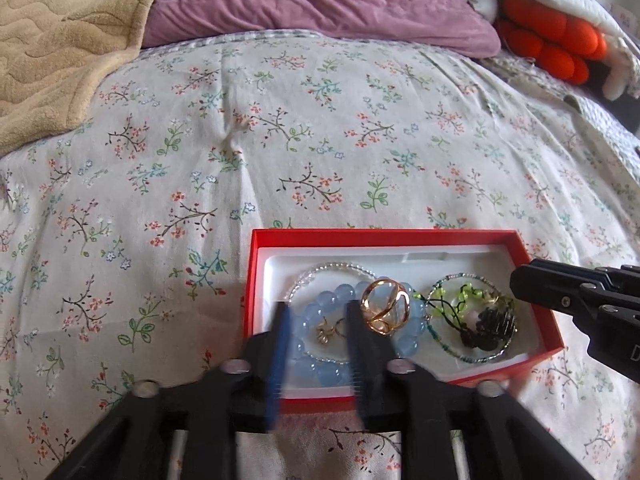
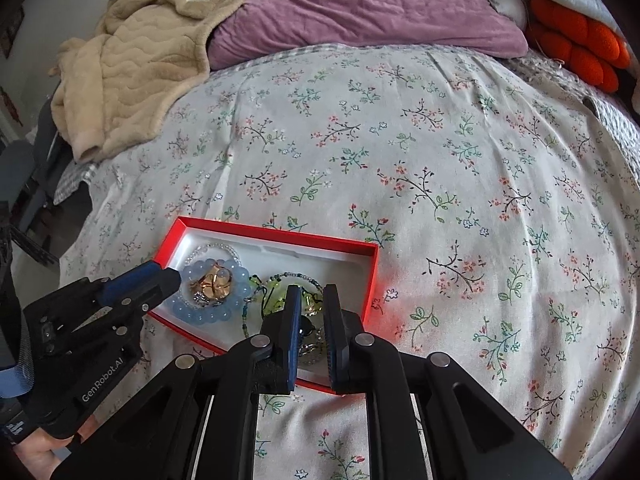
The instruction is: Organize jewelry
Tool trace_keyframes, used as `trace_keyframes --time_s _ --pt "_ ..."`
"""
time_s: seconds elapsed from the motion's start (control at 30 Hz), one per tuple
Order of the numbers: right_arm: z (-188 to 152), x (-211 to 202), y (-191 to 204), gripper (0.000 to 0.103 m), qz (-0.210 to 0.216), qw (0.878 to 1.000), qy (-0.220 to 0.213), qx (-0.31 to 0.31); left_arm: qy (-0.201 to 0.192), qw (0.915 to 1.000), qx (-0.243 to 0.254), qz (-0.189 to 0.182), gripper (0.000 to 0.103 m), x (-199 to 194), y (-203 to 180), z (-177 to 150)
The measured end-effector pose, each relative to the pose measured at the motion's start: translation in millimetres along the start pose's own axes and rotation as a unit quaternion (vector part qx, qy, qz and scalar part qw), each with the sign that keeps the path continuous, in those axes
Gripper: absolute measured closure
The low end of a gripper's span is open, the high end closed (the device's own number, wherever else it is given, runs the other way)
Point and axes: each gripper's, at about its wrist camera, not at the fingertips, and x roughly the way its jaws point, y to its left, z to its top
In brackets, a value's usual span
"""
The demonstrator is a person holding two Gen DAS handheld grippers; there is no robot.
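The jewelry lies heaped in a red box (image 1: 400, 236) with a white liner on the floral bedspread (image 1: 280, 140): a blue bead bracelet (image 1: 316, 308) at the left end with a gold ring (image 1: 384, 306) resting on it, a green beaded strand (image 1: 452, 300) and a dark charm (image 1: 492, 320) toward the right end. The left gripper (image 1: 316, 312) hovers over the blue bracelet with its jaws parted and empty, and the right gripper (image 2: 312, 300) hangs over the right end, jaws narrowly apart and gripping nothing that I can see. Since the pieces overlap, a pinch on one could drag its neighbour out or flick the ring onto the bedspread, and the light box may slide or tip on the soft bedding if a finger catches its wall.
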Motion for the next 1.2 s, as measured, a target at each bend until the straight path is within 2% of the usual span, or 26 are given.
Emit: trace_keyframes --time_s 0.03,0.13,0.17,0.33,0.53,0.63,0.7,0.73,0.77,0.93,1.03,1.2 --pt "0 -1 1 0.082 0.001 1.000 -0.001 -0.002 -0.001 1.0000 0.002 0.002 0.062 -2 0 0" --pt "-1 -9 2 0.055 0.001 1.000 -0.009 -0.005 -0.004 0.9999 0.011 0.004 0.051 -8 -2 -2" --pt "-1 -13 2 0.050 0.003 1.000 -0.014 -0.004 -0.004 0.9999 0.014 0.005 0.049 -10 -2 -3" --pt "-4 -31 -4 0.047 -0.002 1.000 -0.020 -0.004 -0.008 0.9998 0.013 0.009 0.029 -24 -5 -8" --pt "-19 -45 -12 0.038 -0.023 1.000 -0.005 0.003 -0.004 0.9996 0.001 0.026 0.008 -43 -8 -22" --pt "-30 -49 -13 0.034 -0.035 0.999 0.007 -0.004 0.007 0.9998 -0.011 0.018 0.003 -51 -8 -32" --pt "-38 -51 -11 0.024 -0.054 0.998 0.013 -0.015 0.013 0.9998 -0.013 0.012 0.001 -55 -8 -41" --pt "-41 -52 -11 0.017 -0.063 0.998 0.014 -0.021 0.017 0.9997 -0.012 0.016 0.001 -56 -8 -44" --pt "-46 -53 -10 0.013 -0.071 0.997 0.014 -0.028 0.021 0.9995 -0.010 0.021 0.001 -56 -8 -48" --pt "-68 -59 -4 0.000 -0.092 0.995 0.017 -0.046 0.039 0.9980 -0.015 0.048 0.001 -59 -3 -70" --pt "-83 -64 1 0.000 -0.096 0.994 0.021 -0.053 0.056 0.9967 -0.024 0.053 0.001 -59 1 -81" --pt "-102 -64 11 0.000 -0.111 0.991 0.036 -0.063 0.058 0.9963 -0.049 0.041 0.001 -62 5 -91"
